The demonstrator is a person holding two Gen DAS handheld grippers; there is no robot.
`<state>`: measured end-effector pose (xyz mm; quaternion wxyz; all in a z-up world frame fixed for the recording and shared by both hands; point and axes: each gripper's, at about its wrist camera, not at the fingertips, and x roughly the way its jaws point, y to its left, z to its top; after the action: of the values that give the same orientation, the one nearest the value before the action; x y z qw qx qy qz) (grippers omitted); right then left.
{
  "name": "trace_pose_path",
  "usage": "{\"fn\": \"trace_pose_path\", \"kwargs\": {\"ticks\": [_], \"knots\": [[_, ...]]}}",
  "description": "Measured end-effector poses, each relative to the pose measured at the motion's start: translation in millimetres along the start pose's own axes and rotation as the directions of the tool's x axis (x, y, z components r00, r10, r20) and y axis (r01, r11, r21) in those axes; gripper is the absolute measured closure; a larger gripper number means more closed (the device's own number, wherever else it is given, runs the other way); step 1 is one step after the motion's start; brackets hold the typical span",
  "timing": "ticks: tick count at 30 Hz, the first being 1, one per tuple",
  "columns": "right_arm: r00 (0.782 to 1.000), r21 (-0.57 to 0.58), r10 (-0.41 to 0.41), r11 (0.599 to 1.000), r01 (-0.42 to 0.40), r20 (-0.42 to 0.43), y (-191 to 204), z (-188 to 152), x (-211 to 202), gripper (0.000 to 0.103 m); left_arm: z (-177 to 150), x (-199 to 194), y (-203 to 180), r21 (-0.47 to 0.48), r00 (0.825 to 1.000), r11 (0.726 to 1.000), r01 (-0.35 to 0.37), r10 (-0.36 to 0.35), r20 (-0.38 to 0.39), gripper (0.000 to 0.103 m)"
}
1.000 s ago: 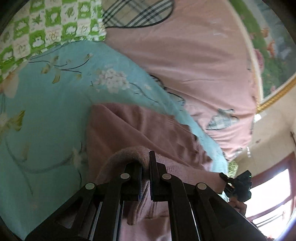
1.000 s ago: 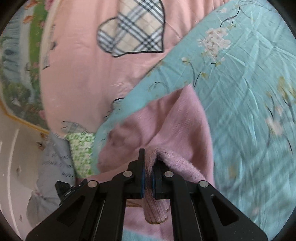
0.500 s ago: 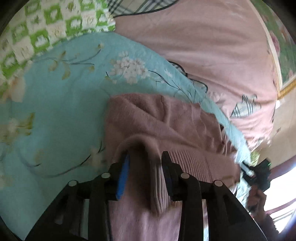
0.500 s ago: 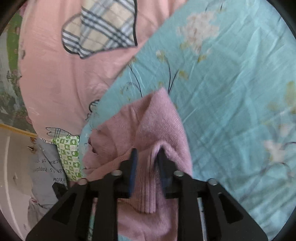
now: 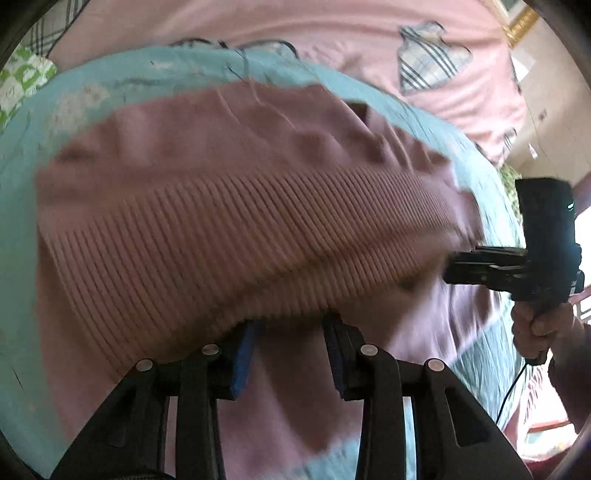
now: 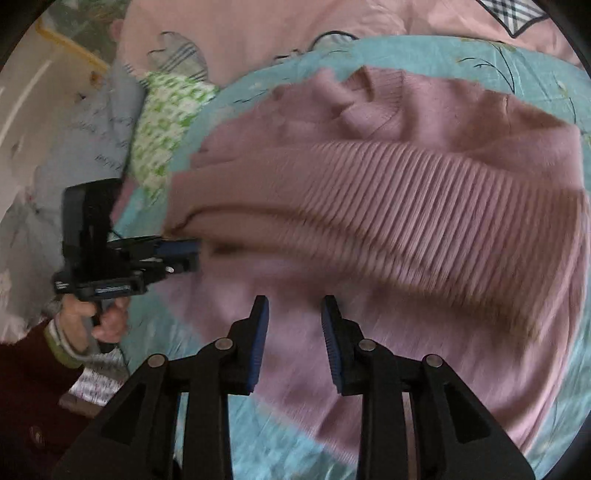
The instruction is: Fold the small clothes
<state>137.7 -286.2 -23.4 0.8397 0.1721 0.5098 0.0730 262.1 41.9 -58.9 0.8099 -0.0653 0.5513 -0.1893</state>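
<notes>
The bed is covered with a turquoise sheet (image 6: 461, 51) that has a flower print, and behind it lies a pink quilt (image 5: 332, 33) with plaid patches. In the right wrist view, a grey cloth with writing (image 6: 92, 122) and a green checked cloth (image 6: 166, 122) lie at the far left edge of the sheet.

The pink sweater (image 6: 406, 206) lies on the turquoise sheet, in front of both cameras. It is folded over itself, so that the ribbed hem (image 5: 240, 236) crosses the top layer as a wide band. In the right wrist view the collar (image 6: 376, 99) shows beyond the hem.

The left gripper (image 5: 290, 354) is low over the sweater. Its jaws are spread apart and the blue pads (image 5: 242, 362) press on nothing; the edge of the ribbed hem hides their tips, so I cannot tell if the cloth touches them. In the right wrist view this gripper (image 6: 184, 254) is at the left edge of the sweater, and a hand (image 6: 92, 317) with a dark red sleeve holds it.

The right gripper (image 6: 293, 325) also has its jaws spread, with only the flat sweater seen between them. In the left wrist view it (image 5: 458, 266) is at the right edge of the hem, held by the other hand (image 5: 535, 328).
</notes>
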Motion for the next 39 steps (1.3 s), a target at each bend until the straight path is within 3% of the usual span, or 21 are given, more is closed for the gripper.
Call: {"fn": "trace_pose_path", "kwargs": {"ticks": [4, 7, 12, 15, 17, 19, 21, 25, 27, 29, 31, 33, 34, 36, 38, 39], "knots": [[0.988, 0.101, -0.139, 0.986, 0.133, 0.063, -38, 40, 0, 0.074, 45, -5, 26, -0.033, 0.993, 0.994, -0.107, 0.109, 0.044, 0.07], [0.957, 0.205, -0.234, 0.959, 0.198, 0.17, -61, 66, -14, 0.074, 73, -9, 53, -0.136, 0.983, 0.979, -0.153, 0.165, 0.085, 0.07], [0.891, 0.401, -0.326, 0.897, 0.185, 0.317, -82, 79, -49, 0.073, 88, -30, 93, -0.341, 0.967, 0.932, -0.123, 0.19, 0.17, 0.064], [0.874, 0.421, -0.305, 0.898, 0.131, 0.378, -73, 69, -65, 0.069, 70, -49, 86, -0.345, 0.964, 0.936, -0.072, 0.155, 0.218, 0.06], [0.884, 0.379, -0.255, 0.92, 0.098, 0.392, -61, 56, -69, 0.068, 50, -55, 68, -0.303, 0.971, 0.953, -0.007, 0.079, 0.227, 0.06], [0.912, 0.318, -0.185, 0.946, 0.064, 0.366, -48, 42, -63, 0.067, 32, -49, 42, -0.239, 0.977, 0.967, 0.085, -0.034, 0.21, 0.06], [0.948, 0.246, -0.105, 0.969, 0.029, 0.3, -27, 33, -44, 0.067, 17, -33, 13, -0.16, 0.982, 0.976, 0.146, -0.124, 0.144, 0.06], [0.986, 0.104, 0.011, 0.994, -0.029, 0.167, 9, 24, -4, 0.067, 4, -4, -23, -0.021, 0.994, 0.995, 0.101, -0.1, 0.047, 0.06], [0.995, 0.073, 0.027, 0.997, -0.034, 0.101, 18, 29, 17, 0.067, 10, 15, -23, 0.002, 0.997, 0.997, 0.073, -0.073, -0.023, 0.061], [1.0, 0.085, -0.023, 0.996, 0.022, 0.005, 11, 40, 42, 0.067, 21, 23, -16, 0.021, 0.999, 1.0, 0.0, 0.001, -0.051, 0.072], [0.999, 0.123, -0.047, 0.991, 0.046, 0.005, -5, 49, 50, 0.071, 33, 23, -7, 0.024, 0.999, 0.999, -0.048, 0.049, -0.022, 0.076], [0.997, 0.168, -0.041, 0.985, 0.028, 0.072, -17, 59, 44, 0.074, 46, 19, 6, -0.001, 0.995, 0.995, -0.102, 0.102, 0.01, 0.078], [0.99, 0.178, -0.077, 0.983, 0.055, 0.117, -20, 65, 39, 0.074, 51, 17, 14, -0.022, 0.993, 0.993, -0.113, 0.114, 0.023, 0.08], [0.955, 0.205, -0.213, 0.964, 0.171, 0.208, -29, 77, 25, 0.073, 64, 13, 29, -0.07, 0.984, 0.985, -0.159, 0.163, 0.064, 0.081], [0.922, 0.258, -0.294, 0.939, 0.228, 0.253, -41, 85, 18, 0.072, 74, 6, 43, -0.133, 0.961, 0.96, -0.246, 0.259, 0.096, 0.082], [0.912, 0.28, -0.319, 0.928, 0.245, 0.259, -46, 86, 14, 0.072, 77, 4, 51, -0.164, 0.959, 0.956, -0.244, 0.263, 0.103, 0.084]]}}
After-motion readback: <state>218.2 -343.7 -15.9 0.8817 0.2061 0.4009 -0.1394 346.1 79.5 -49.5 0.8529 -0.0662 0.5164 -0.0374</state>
